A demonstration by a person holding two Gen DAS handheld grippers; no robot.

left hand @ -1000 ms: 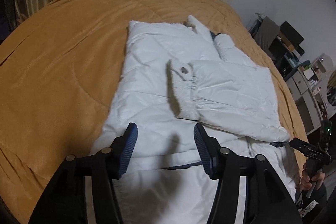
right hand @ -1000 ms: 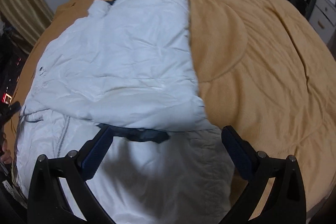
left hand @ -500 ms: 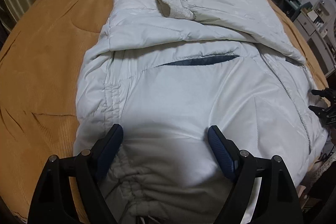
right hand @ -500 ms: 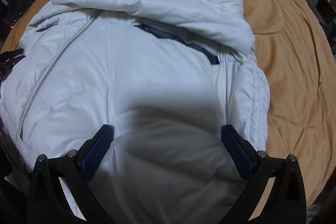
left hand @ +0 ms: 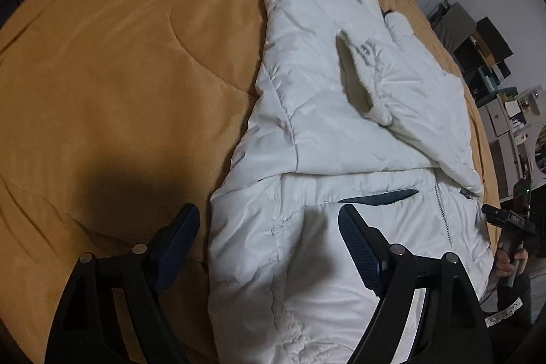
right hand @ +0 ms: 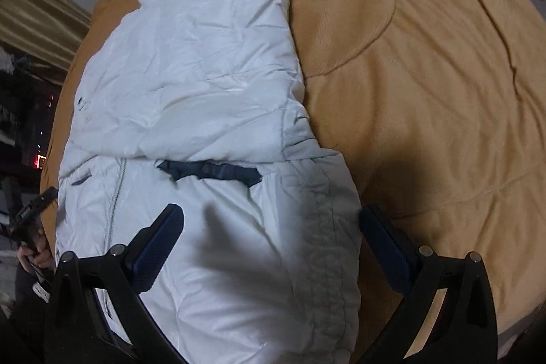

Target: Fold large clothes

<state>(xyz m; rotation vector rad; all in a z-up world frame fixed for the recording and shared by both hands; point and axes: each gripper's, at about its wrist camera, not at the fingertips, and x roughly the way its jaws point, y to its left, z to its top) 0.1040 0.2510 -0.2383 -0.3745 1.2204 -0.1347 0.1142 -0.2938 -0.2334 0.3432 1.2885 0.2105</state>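
A white puffy jacket [left hand: 341, 132] lies front up on an orange bedspread [left hand: 119, 74], both sleeves folded across its chest, one fleece cuff [left hand: 361, 81] on top. My left gripper [left hand: 269, 237] is open and hangs over the jacket's left side edge, one finger above the bedspread and the other above the fabric. The jacket [right hand: 204, 74] fills the right wrist view too. There my right gripper [right hand: 271, 244] is open and spans the right side seam, its outer finger just off the jacket. Neither gripper holds anything.
Shelves and a desk [left hand: 488, 67] stand beyond the bed's right side. Curtains [right hand: 37, 9] hang at the far left. A hand [left hand: 512, 261] holds the other gripper's handle at the bed's near edge. Bare bedspread [right hand: 426, 91] spreads on either side of the jacket.
Half a second ago both grippers hung over the middle of the jacket's lower body. Now each has shifted outward to its own side edge. The left jaws stand wider than a second ago.
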